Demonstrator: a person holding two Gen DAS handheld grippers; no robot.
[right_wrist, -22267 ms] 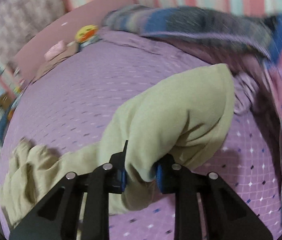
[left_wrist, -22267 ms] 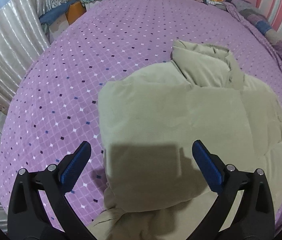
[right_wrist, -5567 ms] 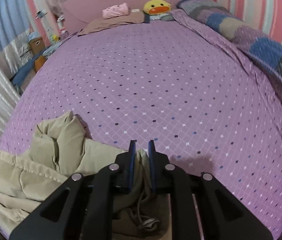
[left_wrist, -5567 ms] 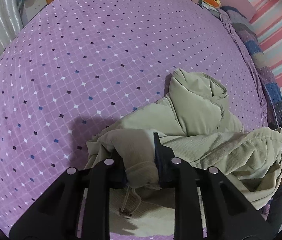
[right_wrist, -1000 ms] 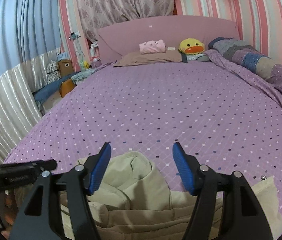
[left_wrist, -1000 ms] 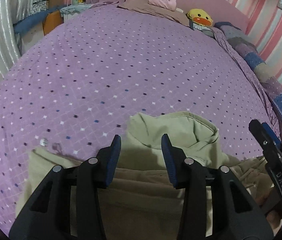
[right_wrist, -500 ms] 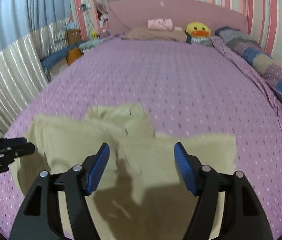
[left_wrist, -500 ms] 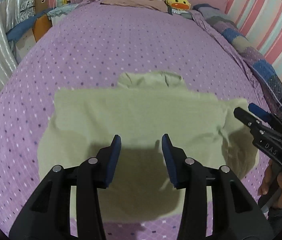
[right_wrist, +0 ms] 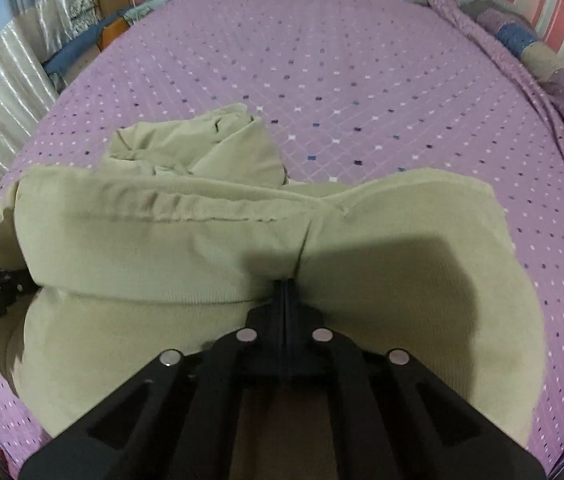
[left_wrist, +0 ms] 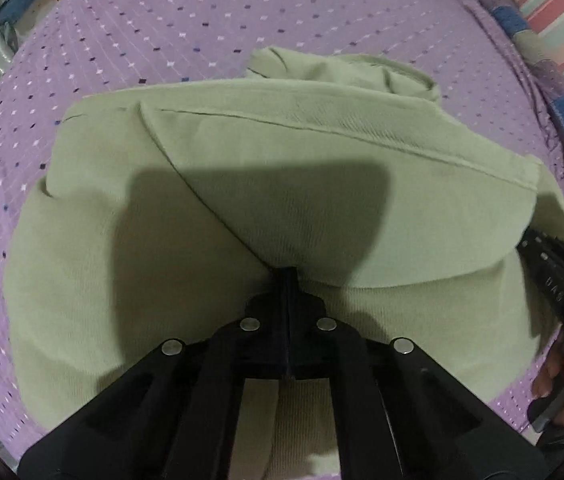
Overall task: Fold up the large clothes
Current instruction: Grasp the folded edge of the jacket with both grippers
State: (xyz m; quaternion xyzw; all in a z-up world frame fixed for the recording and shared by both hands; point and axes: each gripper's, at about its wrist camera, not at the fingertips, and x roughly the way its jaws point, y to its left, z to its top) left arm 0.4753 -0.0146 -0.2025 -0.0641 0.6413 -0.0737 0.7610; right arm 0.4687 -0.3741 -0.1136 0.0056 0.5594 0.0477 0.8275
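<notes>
- Step in hand, I think: both grippers pinch the near edge of the big soft pale-green hooded top, ready to fold it over. It lies on the purple bed sheet with small diamond dots, at the near end of the bed. Its hood points to the far side.
- How to do it well (my guess): lift both sides at the same height and same speed, so the edge stays straight. Keep the cloth tight btwn the 2 grippers, no sag in the middle. Bring the edge far enough to line up w/ the top layer, then lay it down flat. Don't drag the layer below.
- Left side first: the black left gripper has its jaws shut tight. A thin fold of the top's near edge is nipped right at its tips, where a crease runs up to the far left.
- Right side: the black right gripper has its jaws pressed together too. It nips the top's edge at a seam, w/ cloth bunched on both sides of the tips.
- Far right, beside the bed: a striped blue and grey blanket, well apart from the top.
</notes>
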